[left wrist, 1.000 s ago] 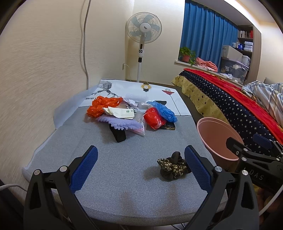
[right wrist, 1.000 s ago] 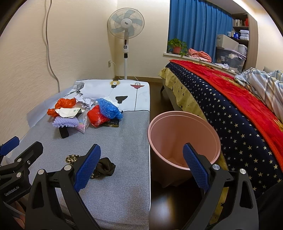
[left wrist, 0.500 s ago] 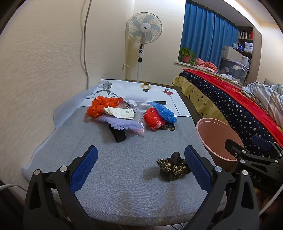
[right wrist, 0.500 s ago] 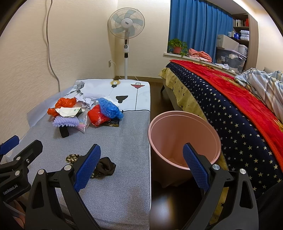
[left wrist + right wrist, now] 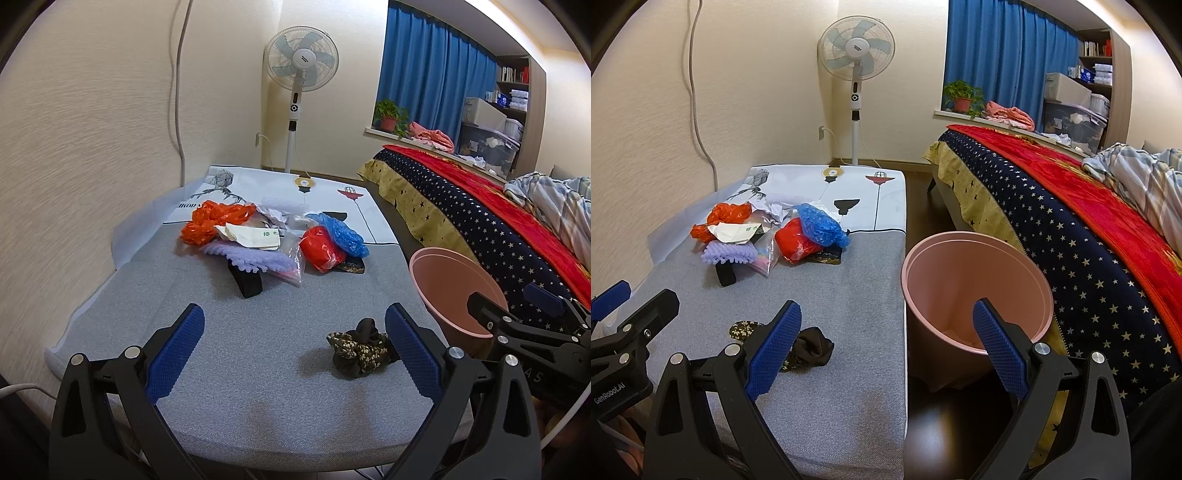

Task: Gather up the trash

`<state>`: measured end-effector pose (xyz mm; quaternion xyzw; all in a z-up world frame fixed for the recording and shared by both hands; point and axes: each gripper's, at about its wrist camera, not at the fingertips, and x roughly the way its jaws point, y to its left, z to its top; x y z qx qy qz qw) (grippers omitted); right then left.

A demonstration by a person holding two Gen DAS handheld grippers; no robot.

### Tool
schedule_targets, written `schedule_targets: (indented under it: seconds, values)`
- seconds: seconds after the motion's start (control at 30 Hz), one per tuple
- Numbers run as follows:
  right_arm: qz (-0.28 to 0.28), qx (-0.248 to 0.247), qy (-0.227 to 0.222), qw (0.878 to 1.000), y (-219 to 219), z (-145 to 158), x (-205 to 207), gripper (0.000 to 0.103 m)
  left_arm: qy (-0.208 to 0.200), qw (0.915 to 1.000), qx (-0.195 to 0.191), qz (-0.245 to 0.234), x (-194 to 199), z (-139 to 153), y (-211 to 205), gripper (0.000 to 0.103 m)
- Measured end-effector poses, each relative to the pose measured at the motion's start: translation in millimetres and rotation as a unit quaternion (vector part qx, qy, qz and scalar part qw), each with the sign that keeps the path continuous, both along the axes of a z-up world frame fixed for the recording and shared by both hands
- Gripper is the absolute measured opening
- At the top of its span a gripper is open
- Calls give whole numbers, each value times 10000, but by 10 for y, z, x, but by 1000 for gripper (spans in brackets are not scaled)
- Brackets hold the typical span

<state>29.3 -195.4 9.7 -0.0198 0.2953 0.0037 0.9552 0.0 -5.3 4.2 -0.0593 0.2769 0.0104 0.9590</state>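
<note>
Both grippers, left [image 5: 293,352] and right [image 5: 886,347], are wide apart and empty, while the near dark scrunchie [image 5: 356,349] on the grey mat [image 5: 240,354], left of the pink bin [image 5: 975,288], looks soft and light, best pinched at its bunched middle.

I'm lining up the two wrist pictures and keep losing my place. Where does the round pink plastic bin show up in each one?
Left wrist view: the round pink plastic bin sits at the right, beyond the grey mat's edge, partly hidden by the right gripper.
Right wrist view: the bin stands centre-right on the dark floor, between mat and starred bedspread.
Shared landmark: the white standing fan by the far wall.
</note>
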Motion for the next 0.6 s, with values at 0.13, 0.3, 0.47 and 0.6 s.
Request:
schedule_targets:
  seconds: [0.13,0.3,0.47,0.6]
  values:
    - [2,4,2,10000,5,-1,-4,92,0,10000,-1,-3,0,-1,1,95]
    - [32,45,51,10000,33,-28,-10,87,9,10000,-20,32,-4,19,-7,93]
    - [242,218,243,9992,74,-114,68,71,56,9999,-104,72,54,31,-8,73]
    - [418,411,402,9975,107,-177,134,67,43,9998,-150,77,115,23,51,61]
